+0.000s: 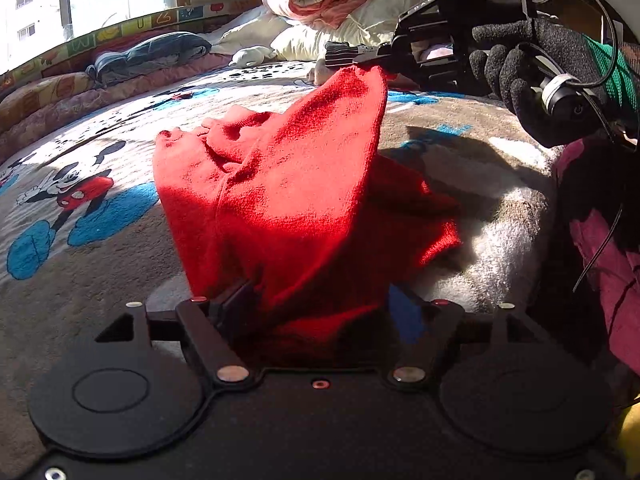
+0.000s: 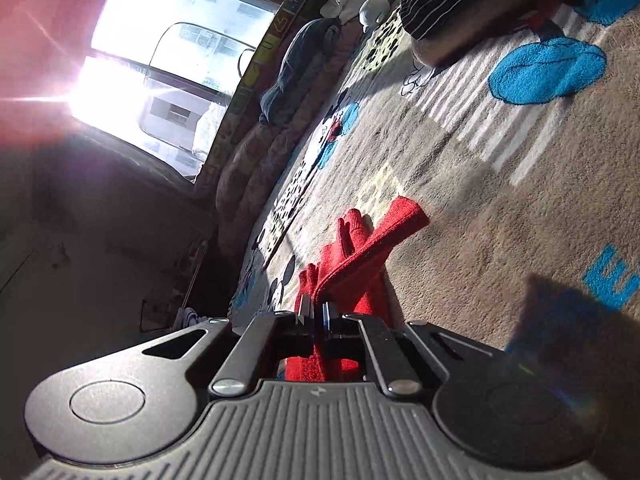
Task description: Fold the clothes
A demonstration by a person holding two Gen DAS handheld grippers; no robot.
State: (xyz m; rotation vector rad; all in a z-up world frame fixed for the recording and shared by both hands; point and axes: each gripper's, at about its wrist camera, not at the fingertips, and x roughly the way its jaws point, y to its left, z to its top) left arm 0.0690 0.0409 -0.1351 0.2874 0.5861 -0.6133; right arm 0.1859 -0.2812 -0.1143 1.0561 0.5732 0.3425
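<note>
**Red knit garment, held at two points**

A red knitted garment point(image 1: 288, 200) is pinched by the left hand-held gripper point(image 1: 320, 312) at one edge and by the right hand-held gripper point(image 2: 316, 316) at another, and is lifted tent-like above a cartoon-printed fleece blanket point(image 1: 100, 280) on the bed. The right hand-held gripper is gripped by a black-gloved hand point(image 1: 520, 76).

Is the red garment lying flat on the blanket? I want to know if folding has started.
No: the red garment is lifted off the blanket, pinched by the right gripper and the left gripper.
</note>
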